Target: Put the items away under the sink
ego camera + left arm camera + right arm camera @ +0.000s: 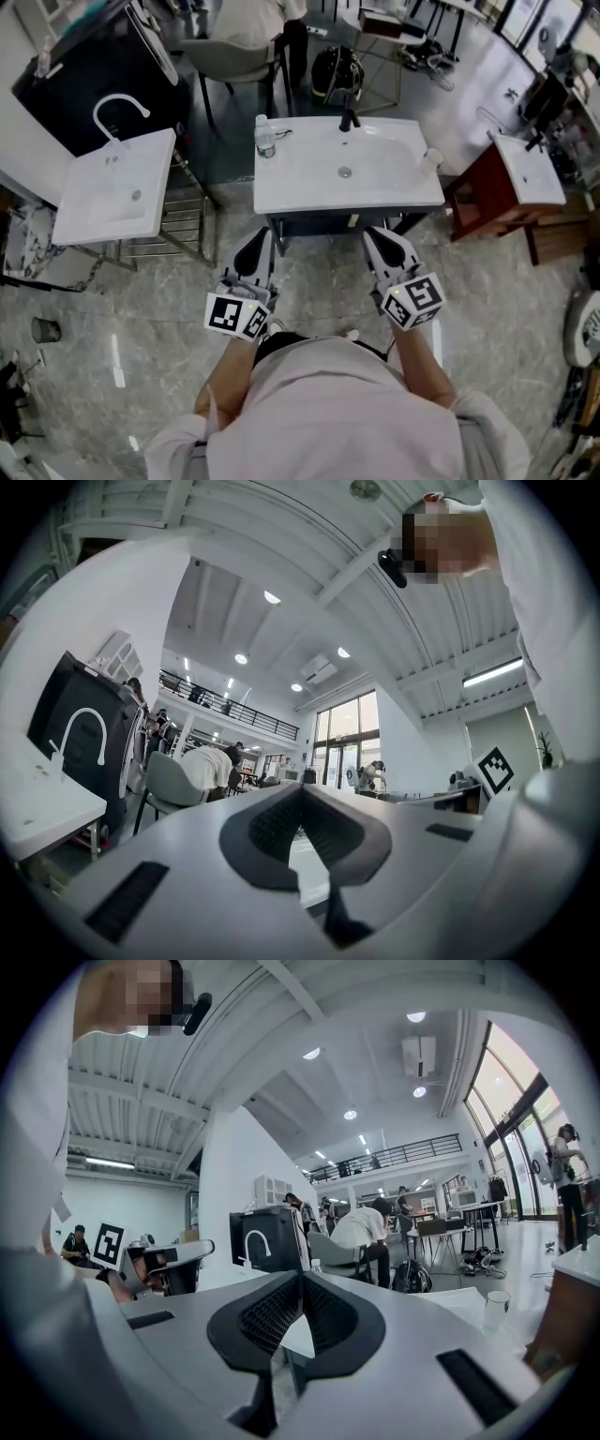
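Observation:
A white sink [394,192] on a dark cabinet [319,225] stands just ahead of me. On its back left corner is a clear water bottle [265,138], and a small pale cup [432,157] sits at its right edge. My left gripper [261,236] and right gripper [373,232] are held side by side in front of the cabinet, below the sink's front edge. Both are shut with nothing between the jaws. In the right gripper view the cup [496,1311] stands to the right of the closed jaws. The left gripper view shows its tips [302,789] meeting.
Another white sink [112,187] with a curved white tap stands to the left, next to a metal rack [183,220]. A third sink [530,169] on a brown cabinet is at the right. Behind are a chair [234,52] and a black backpack [336,67].

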A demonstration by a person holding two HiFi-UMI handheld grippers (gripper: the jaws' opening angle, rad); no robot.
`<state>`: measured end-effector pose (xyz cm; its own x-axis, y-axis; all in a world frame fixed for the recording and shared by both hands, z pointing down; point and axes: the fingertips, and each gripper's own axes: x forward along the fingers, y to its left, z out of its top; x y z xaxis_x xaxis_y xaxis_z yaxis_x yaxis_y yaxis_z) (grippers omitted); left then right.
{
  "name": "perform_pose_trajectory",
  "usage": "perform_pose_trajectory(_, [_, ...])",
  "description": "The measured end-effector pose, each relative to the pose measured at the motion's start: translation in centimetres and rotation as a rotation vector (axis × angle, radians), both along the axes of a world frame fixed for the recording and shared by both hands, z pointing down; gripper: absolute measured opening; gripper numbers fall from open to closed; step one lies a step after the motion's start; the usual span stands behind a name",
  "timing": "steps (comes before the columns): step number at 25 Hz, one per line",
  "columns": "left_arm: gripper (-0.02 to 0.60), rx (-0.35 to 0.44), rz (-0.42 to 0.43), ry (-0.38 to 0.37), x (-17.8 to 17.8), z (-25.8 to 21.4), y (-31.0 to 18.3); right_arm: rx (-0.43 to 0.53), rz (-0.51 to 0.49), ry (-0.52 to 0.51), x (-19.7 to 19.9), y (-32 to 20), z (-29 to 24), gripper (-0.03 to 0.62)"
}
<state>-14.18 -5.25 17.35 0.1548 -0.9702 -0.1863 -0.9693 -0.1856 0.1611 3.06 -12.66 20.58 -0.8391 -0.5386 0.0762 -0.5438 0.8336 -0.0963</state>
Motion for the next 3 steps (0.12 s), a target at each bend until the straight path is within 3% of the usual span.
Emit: perform_pose_trajectory(3, [0.003,-0.001,0.006,0.004,-0.04,-0.02,-0.23,0.019,-0.009,-0.003,-0.46,-0.17,-0.91,0.043])
